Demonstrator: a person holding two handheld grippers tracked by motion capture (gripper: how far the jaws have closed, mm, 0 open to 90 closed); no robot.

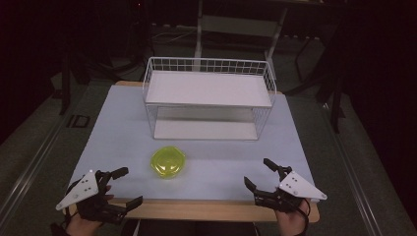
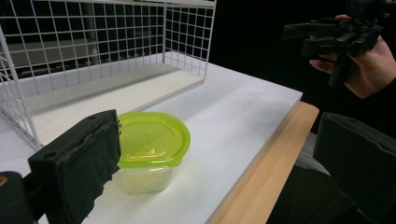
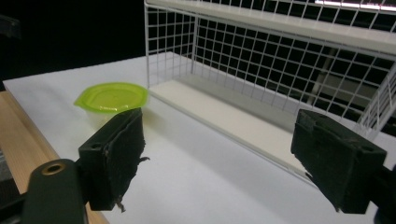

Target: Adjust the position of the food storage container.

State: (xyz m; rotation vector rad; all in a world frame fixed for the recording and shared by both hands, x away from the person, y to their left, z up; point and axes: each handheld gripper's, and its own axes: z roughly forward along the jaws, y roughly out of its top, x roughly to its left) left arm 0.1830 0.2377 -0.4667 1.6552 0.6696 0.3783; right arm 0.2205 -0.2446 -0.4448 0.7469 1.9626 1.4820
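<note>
Sitting before a white wire rack (image 1: 209,98), glossy rounded green-lidded container (image 1: 168,162).

A lab-like recording space: a white-topped table (image 1: 123,132) with a wooden front edge stands on grey carpet, ahead of the claws. Beyond it are dark surroundings, metal desk legs (image 1: 199,29) and floor cables (image 1: 169,34).

No text, label, brand, number or sign can be read in any of the three views. The green lid of the container (image 1: 168,161) is plain, and the white wire shelf (image 1: 208,89) and the counter (image 1: 123,142) carry no markings.
</note>
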